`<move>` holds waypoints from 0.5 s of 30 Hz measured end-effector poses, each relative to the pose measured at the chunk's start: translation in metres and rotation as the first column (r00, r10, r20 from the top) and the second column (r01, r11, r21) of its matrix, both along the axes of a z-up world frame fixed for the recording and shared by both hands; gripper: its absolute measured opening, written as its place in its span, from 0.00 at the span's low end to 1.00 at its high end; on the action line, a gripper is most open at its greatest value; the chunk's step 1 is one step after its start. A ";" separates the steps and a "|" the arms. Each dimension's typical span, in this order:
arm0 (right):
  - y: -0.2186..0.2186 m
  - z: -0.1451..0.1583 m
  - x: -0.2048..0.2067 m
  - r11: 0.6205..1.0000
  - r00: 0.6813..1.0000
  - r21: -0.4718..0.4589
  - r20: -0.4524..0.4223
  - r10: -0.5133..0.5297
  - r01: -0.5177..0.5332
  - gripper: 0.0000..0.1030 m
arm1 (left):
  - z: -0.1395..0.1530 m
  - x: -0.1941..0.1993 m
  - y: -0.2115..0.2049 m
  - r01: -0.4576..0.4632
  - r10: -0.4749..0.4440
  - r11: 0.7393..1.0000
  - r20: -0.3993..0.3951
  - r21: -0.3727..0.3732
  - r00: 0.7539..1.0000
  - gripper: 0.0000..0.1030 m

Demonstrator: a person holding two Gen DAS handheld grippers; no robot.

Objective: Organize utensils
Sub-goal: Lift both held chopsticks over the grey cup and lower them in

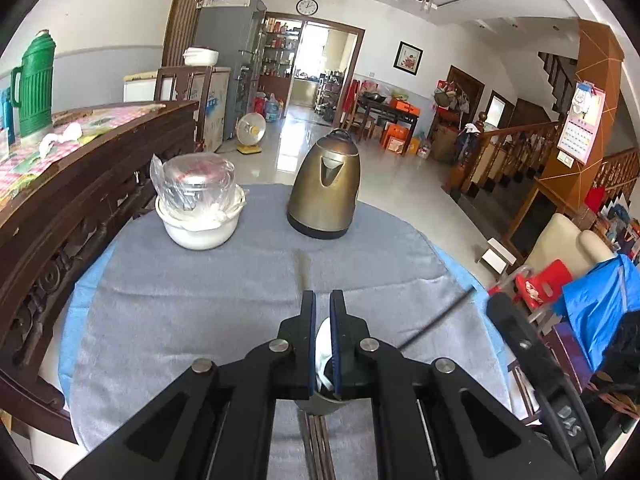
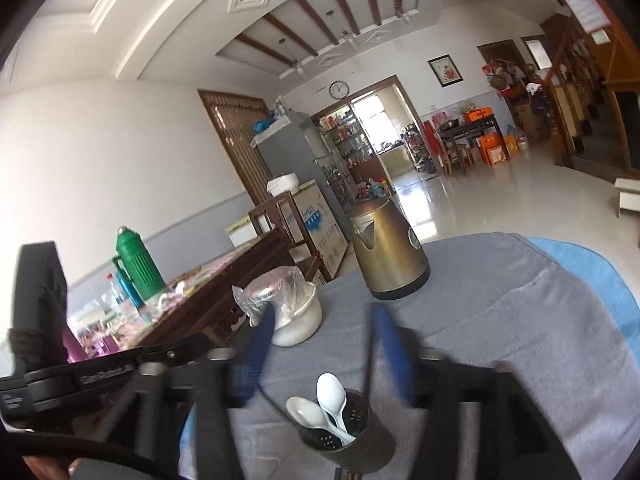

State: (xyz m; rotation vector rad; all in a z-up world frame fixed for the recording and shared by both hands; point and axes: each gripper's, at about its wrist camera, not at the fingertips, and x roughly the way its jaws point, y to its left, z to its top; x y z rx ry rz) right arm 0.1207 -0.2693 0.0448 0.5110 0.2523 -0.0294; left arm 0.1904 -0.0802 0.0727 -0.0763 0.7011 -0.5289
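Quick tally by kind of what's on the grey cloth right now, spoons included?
White spoons: 2, both standing in the holder
Perforated utensil holder: 1
Kettle: 1
White bowl with a plastic-wrapped metal pot in it: 1
Thin dark stick lying near the cloth's right edge: 1
Total: 6
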 end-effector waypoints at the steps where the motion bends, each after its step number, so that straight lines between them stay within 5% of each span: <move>1: -0.001 0.001 -0.008 1.000 1.000 0.000 0.011 -0.001 0.001 0.60 | 0.001 -0.002 0.002 0.003 -0.003 1.000 -0.001 -0.006 1.000 0.05; 6: -0.007 0.001 -0.038 1.000 0.999 0.022 0.037 -0.013 0.012 0.60 | 0.003 -0.014 0.028 -0.025 0.025 0.997 -0.001 -0.071 1.000 0.08; 10: -0.009 -0.006 -0.049 1.000 1.000 0.017 0.016 -0.023 0.023 0.60 | -0.008 -0.030 0.041 -0.066 0.066 0.996 0.001 -0.053 0.998 0.38; 15: -0.011 -0.023 -0.058 1.000 0.999 0.026 -0.049 -0.014 0.016 0.57 | -0.037 -0.049 0.050 -0.107 0.107 0.993 -0.004 0.058 0.994 0.50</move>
